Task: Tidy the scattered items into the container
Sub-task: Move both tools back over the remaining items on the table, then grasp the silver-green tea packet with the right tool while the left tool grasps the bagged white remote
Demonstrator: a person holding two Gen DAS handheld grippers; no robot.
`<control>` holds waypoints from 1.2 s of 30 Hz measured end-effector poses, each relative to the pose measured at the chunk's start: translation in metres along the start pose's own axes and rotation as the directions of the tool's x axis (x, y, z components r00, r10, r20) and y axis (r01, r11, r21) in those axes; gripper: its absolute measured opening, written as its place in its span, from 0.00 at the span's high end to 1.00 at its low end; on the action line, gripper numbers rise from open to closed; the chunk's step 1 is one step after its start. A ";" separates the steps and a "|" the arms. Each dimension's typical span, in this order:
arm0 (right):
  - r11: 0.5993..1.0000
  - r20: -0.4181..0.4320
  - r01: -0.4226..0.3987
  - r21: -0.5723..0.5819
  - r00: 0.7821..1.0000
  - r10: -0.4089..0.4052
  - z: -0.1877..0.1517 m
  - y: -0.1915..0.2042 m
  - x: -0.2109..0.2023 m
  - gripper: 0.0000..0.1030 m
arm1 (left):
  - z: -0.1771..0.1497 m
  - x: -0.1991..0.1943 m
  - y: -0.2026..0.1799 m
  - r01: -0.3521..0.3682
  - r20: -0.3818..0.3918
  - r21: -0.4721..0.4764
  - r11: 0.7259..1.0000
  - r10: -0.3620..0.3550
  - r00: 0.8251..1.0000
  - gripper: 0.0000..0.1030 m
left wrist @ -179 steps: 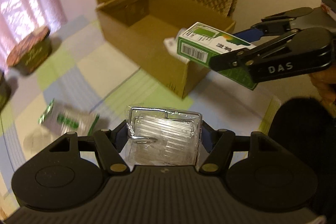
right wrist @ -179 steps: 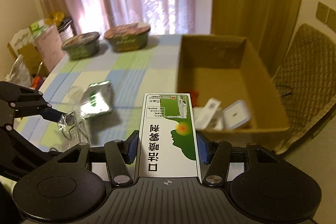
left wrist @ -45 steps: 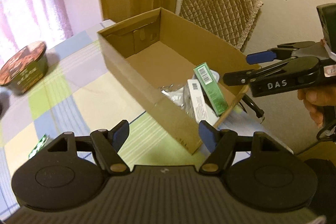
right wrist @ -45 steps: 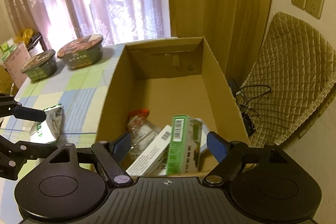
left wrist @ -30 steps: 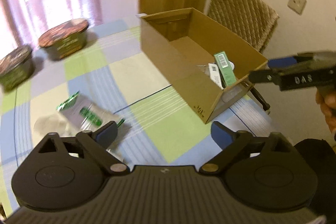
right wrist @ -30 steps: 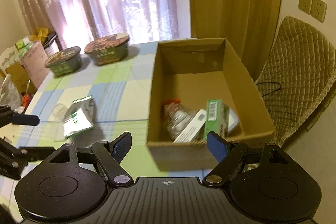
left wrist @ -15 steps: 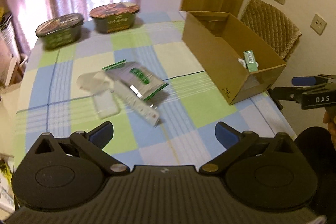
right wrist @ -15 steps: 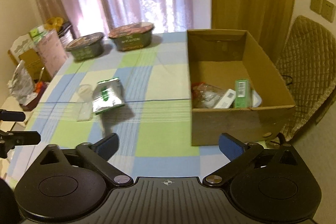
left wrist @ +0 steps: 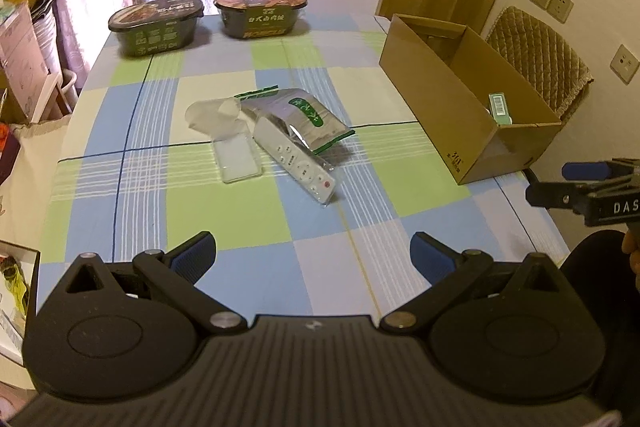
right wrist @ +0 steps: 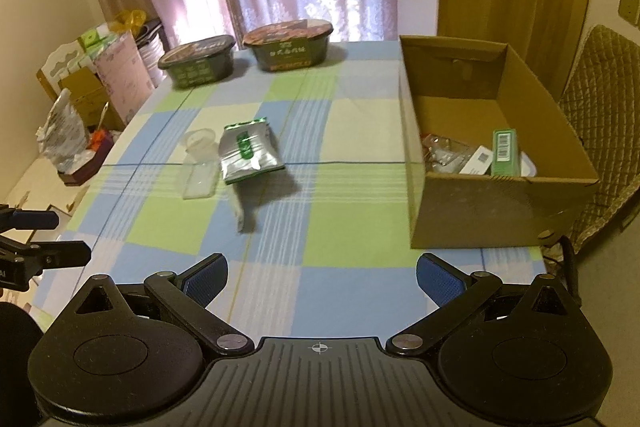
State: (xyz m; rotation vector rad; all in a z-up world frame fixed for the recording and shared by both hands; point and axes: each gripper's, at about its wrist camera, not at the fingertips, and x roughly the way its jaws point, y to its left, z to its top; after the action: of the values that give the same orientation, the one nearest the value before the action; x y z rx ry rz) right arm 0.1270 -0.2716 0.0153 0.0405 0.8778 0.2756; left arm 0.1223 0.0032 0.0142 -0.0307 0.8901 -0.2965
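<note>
Both hand-held grippers [left wrist: 313,257] [right wrist: 321,277] spread, empty; remote [left wrist: 294,160] lies diagonally, red-button end nearest.

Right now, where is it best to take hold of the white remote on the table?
Probably its bare end with the red button: the white remote lies flat, its far end under the foil pouch. Bring the open left tongs from above, across its narrow width.

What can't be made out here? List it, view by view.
- Left wrist view: most contents of the brown cardboard box, hidden by its near wall; only the green barcoded carton shows.
- Right wrist view: the white remote control, blurred and partly under the silver-green foil pouch.
- Right wrist view: the left gripper, cut off by the frame edge.
- Both views: print on the two dark instant-noodle bowls, too small.
</note>
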 end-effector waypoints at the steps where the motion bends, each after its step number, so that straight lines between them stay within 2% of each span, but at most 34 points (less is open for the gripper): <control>1: 1.000 -0.002 -0.004 0.003 1.000 0.004 -0.001 0.001 0.000 0.00 | -0.001 0.000 0.001 -0.002 0.000 -0.005 1.000 0.002 1.000 0.01; 9: 0.999 -0.032 -0.032 0.021 0.999 0.033 -0.011 0.007 0.011 0.00 | -0.009 0.005 0.007 -0.015 -0.010 -0.027 1.000 0.014 1.000 0.01; 16: 0.999 -0.053 -0.052 0.007 0.997 0.053 -0.002 0.010 0.028 0.00 | -0.009 0.020 0.020 -0.033 -0.037 -0.041 0.999 0.032 0.999 0.01; 27: 0.985 -0.087 -0.119 -0.125 0.990 0.109 0.056 0.042 0.086 0.00 | 0.012 0.063 0.050 -0.066 -0.072 -0.004 0.998 0.065 0.995 0.01; 36: 0.952 -0.156 -0.164 -0.258 0.980 0.126 0.111 0.070 0.170 0.00 | 0.032 0.106 0.074 -0.053 -0.089 0.014 0.999 0.054 0.995 0.01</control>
State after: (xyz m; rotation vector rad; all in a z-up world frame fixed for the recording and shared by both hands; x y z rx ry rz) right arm 0.2995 -0.1518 -0.0315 -0.1700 0.9699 0.5395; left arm 0.2280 0.0428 -0.0574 0.0167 0.9768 -0.2548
